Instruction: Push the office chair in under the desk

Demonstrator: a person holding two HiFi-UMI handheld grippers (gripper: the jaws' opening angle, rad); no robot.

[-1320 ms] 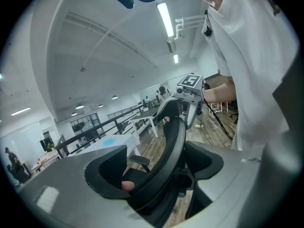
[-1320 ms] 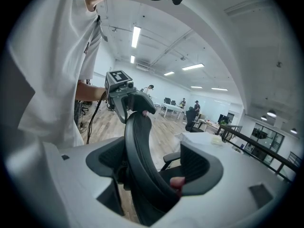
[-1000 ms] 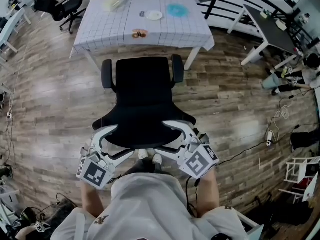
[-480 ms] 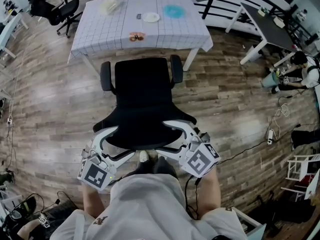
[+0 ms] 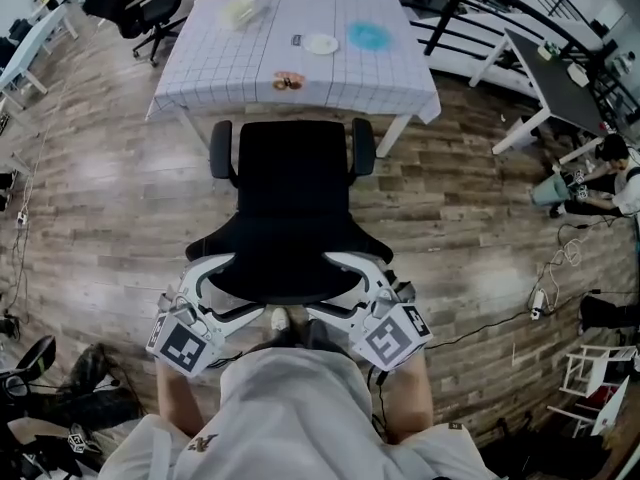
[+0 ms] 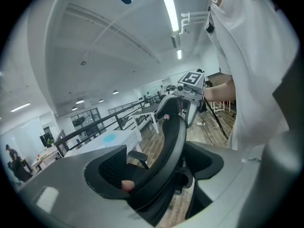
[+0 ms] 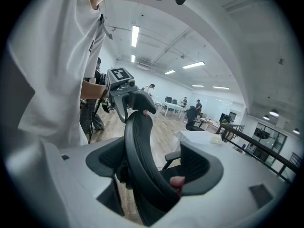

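Observation:
A black office chair (image 5: 290, 173) faces the desk (image 5: 200, 73), which wears a white checked cloth; the seat's front edge is just short of the desk's edge. I stand behind the chair. My left gripper (image 5: 240, 283) is clamped over the left part of the mesh backrest (image 5: 285, 253), one jaw in front and one behind. My right gripper (image 5: 330, 283) holds the right part the same way. In the left gripper view the backrest (image 6: 166, 146) runs between the jaws of the left gripper (image 6: 159, 175). The right gripper (image 7: 145, 175) likewise straddles the backrest (image 7: 137, 146).
On the desk lie a white plate (image 5: 321, 43), a blue plate (image 5: 368, 36) and a snack (image 5: 288, 82). Another chair (image 5: 140, 8) stands at the far left, a dark desk (image 5: 560, 63) at the right with a person (image 5: 610, 168) beside it. Cables (image 5: 540, 298) cross the wooden floor.
Both grippers and the chair have moved a little towards the desk, and the gap between seat and desk edge has shrunk. The grips look unchanged.

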